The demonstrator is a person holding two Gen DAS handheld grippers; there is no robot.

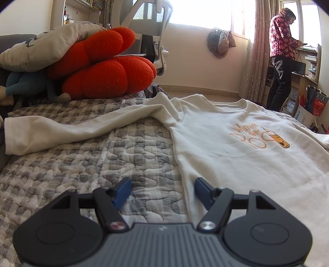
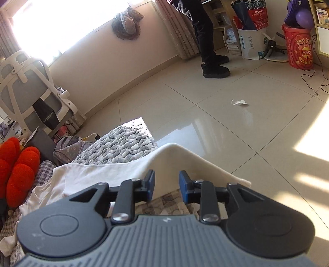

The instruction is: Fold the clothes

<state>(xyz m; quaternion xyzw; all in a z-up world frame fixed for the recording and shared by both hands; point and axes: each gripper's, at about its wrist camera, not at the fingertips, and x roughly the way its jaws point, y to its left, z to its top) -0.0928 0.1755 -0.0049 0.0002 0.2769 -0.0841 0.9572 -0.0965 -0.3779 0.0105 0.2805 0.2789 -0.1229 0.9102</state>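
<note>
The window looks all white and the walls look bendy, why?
Left wrist view: sunlight overexposes the window to blank white, and the fisheye lens bows the room's edges. Right wrist view: the same window glares, and sun patches shine on the glossy floor.

An orange cushion (image 1: 102,65) is seen on the quilt (image 1: 82,164), under a grey pillow (image 1: 41,45). A chair (image 2: 30,86) is placed near the wall. A person (image 1: 281,61) is seen by the window; a paper scrap (image 2: 239,102) is left on the floor (image 2: 205,123).

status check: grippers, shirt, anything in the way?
Left hand-held gripper open at shirt edge. Right hand-held gripper open, sleeve beyond pads. Nothing in the way.
</note>
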